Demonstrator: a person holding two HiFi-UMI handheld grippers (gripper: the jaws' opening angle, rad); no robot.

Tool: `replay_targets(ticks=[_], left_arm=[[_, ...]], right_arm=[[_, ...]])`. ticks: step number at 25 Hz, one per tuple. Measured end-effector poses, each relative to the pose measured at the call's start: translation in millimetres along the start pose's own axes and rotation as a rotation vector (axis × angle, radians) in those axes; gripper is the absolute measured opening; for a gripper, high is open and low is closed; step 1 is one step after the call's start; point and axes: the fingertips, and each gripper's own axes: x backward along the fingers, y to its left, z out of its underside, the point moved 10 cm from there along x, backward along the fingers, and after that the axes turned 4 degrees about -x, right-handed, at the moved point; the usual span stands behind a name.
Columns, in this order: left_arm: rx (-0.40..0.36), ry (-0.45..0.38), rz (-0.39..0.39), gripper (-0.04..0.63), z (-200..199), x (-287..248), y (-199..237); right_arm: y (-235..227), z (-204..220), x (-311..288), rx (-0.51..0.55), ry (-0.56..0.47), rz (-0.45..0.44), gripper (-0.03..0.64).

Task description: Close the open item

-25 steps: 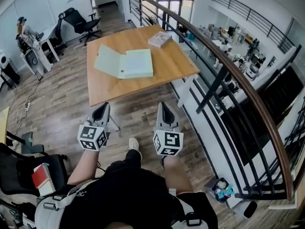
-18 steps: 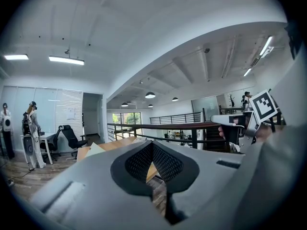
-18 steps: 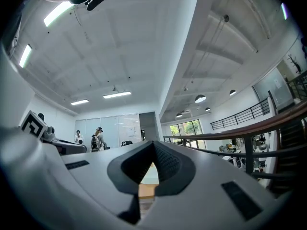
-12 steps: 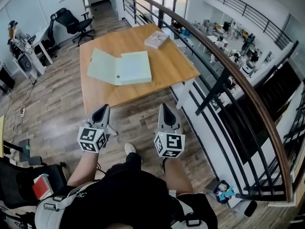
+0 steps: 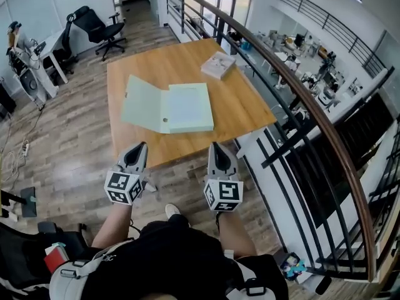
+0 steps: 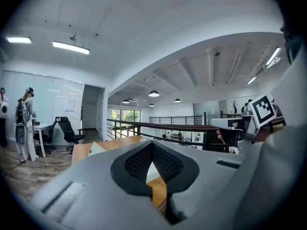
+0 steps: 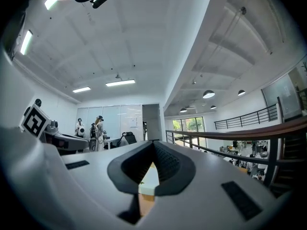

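Folder (image 5: 167, 107), open by the tabletop's (image 5: 250, 114) front edge: liable to be shoved, not closed, if met by left gripper (image 5: 138, 149) and right gripper (image 5: 216, 149), both clenched empty.

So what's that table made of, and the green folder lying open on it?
Table: looks like wood or a wood-look board, warm orange-brown and smooth; the grain is too faint to be sure. Folder: probably stiff card or thin plastic, pale green and matte; its left cover stands up at a slant without sagging.
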Motion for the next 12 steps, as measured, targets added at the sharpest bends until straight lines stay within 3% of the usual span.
replay_targets(ticks=[12], left_arm=[[0.088,-0.001,-0.044,0.002,30,-69,131]], right_arm=[[28,14,-145,0.060,0.058,-0.020,0.005]])
